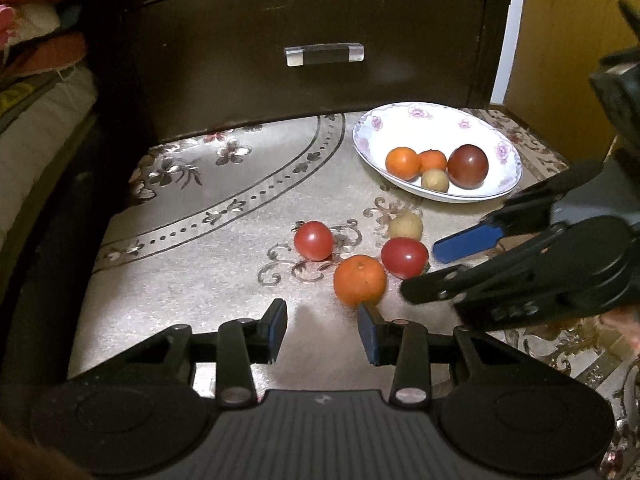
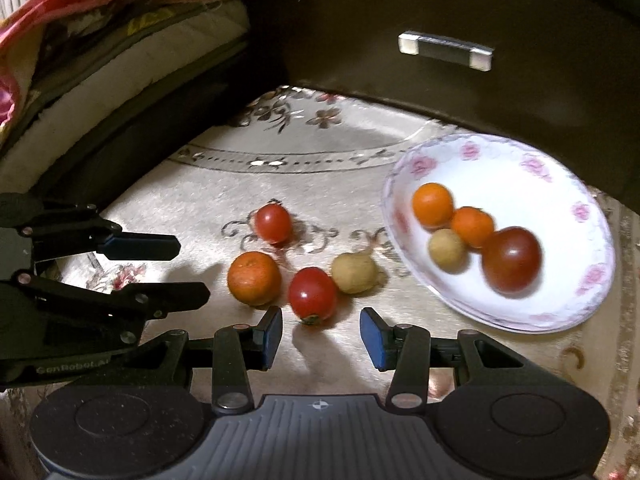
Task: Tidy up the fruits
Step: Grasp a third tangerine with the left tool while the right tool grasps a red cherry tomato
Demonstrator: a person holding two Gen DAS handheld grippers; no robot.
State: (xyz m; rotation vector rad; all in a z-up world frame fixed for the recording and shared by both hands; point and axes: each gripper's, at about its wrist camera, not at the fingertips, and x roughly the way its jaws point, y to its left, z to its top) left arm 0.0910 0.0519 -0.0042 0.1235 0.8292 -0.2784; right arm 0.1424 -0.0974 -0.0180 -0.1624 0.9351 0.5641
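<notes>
A white flowered plate (image 1: pixel 376 124) (image 2: pixel 560 184) holds two small oranges, a tan round fruit and a dark red tomato (image 1: pixel 467 166) (image 2: pixel 511 260). On the cloth lie a red tomato (image 1: pixel 313 240) (image 2: pixel 273 223), an orange (image 1: pixel 359 280) (image 2: pixel 254 278), a second red tomato (image 1: pixel 404 257) (image 2: pixel 312 294) and a tan fruit (image 1: pixel 406 226) (image 2: pixel 354 273). My left gripper (image 1: pixel 322 330) is open and empty, just short of the orange. My right gripper (image 2: pixel 321 338) is open and empty, just short of the second tomato; it also shows in the left wrist view (image 1: pixel 424 272).
A dark wooden drawer front (image 1: pixel 312 32) with a metal handle (image 1: pixel 324 54) (image 2: pixel 444 50) stands behind the cloth-covered surface (image 1: pixel 224 208). Stacked bedding (image 2: pixel 80 40) lies to the left. The left gripper shows at the left of the right wrist view (image 2: pixel 176 272).
</notes>
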